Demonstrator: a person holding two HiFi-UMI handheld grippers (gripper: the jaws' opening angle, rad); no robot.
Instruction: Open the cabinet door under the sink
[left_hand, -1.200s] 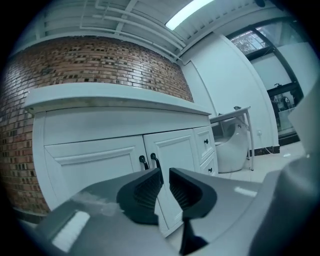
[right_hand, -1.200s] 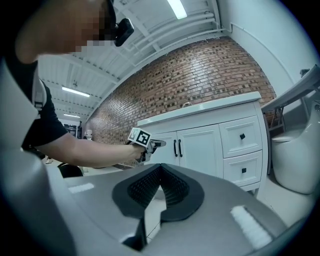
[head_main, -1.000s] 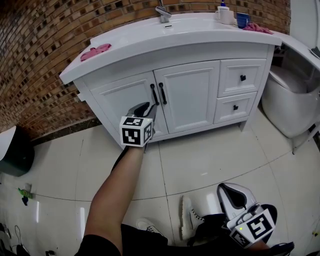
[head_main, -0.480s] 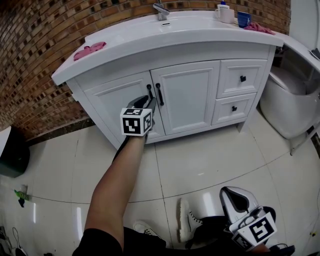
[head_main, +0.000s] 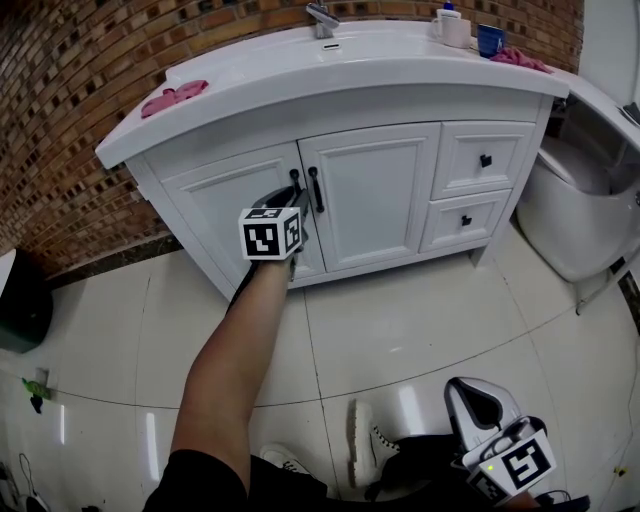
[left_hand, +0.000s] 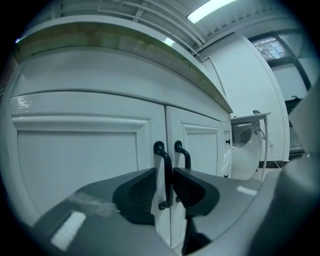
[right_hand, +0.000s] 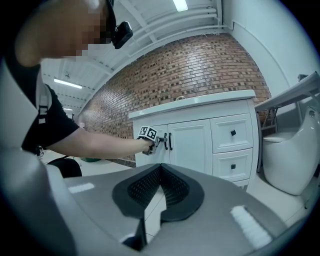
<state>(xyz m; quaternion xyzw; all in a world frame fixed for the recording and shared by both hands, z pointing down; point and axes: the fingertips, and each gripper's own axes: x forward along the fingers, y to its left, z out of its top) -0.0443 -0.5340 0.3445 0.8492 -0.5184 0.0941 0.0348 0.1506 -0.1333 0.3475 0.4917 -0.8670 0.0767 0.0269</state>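
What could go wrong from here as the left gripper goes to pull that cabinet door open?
1. The left gripper has the left door's handle between its jaws. They have just closed slightly but do not look clamped, so pulling now could let it slip off the handle.
2. The right door's handle sits close beside it, so the jaw on that side may bump or wedge against it while closing.
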